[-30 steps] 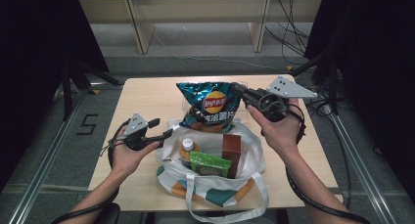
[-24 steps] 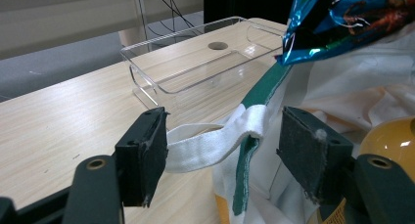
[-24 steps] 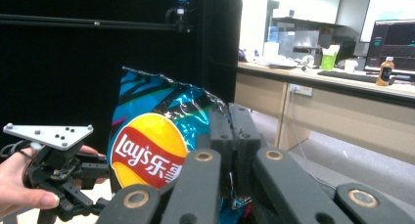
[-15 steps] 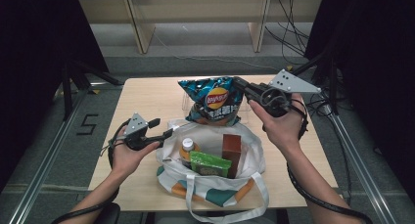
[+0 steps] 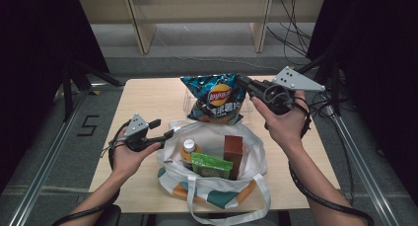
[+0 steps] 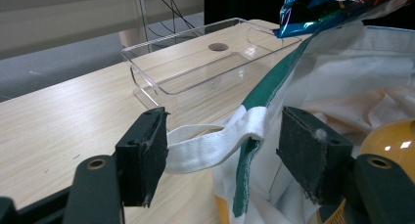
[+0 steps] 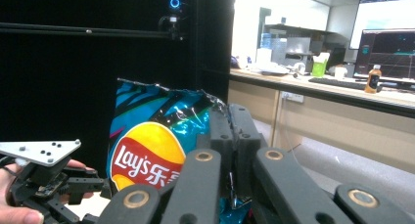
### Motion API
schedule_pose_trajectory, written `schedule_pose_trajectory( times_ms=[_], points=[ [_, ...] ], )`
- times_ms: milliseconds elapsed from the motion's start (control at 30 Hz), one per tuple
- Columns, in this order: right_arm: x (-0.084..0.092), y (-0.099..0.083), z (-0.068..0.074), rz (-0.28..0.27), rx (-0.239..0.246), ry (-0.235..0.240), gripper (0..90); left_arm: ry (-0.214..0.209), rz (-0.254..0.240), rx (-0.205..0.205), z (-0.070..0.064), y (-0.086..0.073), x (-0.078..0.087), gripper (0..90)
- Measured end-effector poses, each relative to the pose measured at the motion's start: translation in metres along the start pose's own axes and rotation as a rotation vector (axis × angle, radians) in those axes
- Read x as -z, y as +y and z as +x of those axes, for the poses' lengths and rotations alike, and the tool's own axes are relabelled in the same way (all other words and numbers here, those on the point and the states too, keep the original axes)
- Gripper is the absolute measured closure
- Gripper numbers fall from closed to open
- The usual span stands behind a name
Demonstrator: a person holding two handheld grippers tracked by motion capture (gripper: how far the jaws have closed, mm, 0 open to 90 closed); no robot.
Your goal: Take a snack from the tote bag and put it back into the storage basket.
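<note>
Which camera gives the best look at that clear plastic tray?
The left gripper view: the tray sits whole on the table, empty, with a round hole in its far wall. In the high view the chip bag hides most of it, leaving clear edges at the bag's sides. The right gripper view looks at the bag instead.

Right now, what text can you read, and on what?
"Lay's", then two Chinese characters, "乐" and a cut-off one: red and yellow logo on the chip bag.
"5": floor mark left of the table.
Green packet and bottle in the tote: print too small to read.
</note>
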State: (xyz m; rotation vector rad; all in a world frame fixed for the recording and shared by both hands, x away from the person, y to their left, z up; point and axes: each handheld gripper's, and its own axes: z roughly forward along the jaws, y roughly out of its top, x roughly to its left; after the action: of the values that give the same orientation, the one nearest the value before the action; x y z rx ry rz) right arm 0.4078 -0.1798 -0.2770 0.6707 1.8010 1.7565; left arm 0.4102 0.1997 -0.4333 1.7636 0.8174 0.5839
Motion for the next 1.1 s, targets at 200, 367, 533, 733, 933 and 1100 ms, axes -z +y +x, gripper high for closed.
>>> schedule_pose_trajectory(
  times_ms=[200,367,533,733,933,1100],
  points=[
    [-0.002,0.002,-0.003,-0.001,-0.01,-0.003,90.0,-0.002,-0.005,0.001,0.0,0.0,0.0,34.3],
    [-0.005,0.003,-0.005,-0.002,-0.002,-0.012,90.0,-0.001,-0.007,0.001,0.0,0.0,0.0,34.3],
    [-0.006,0.005,-0.009,0.004,-0.023,-0.017,90.0,-0.001,-0.003,0.001,0.0,0.0,0.0,34.3],
    [-0.008,0.007,-0.013,-0.011,-0.017,-0.033,90.0,-0.001,-0.003,0.001,0.0,0.0,0.0,34.3],
    [-0.012,0.006,-0.018,0.002,-0.017,-0.049,90.0,-0.002,-0.006,0.002,0.0,0.0,0.0,34.3],
    [-0.014,0.004,-0.021,0.007,-0.022,-0.057,90.0,-0.004,-0.015,0.009,0.0,0.0,0.0,34.3]
  ],
)
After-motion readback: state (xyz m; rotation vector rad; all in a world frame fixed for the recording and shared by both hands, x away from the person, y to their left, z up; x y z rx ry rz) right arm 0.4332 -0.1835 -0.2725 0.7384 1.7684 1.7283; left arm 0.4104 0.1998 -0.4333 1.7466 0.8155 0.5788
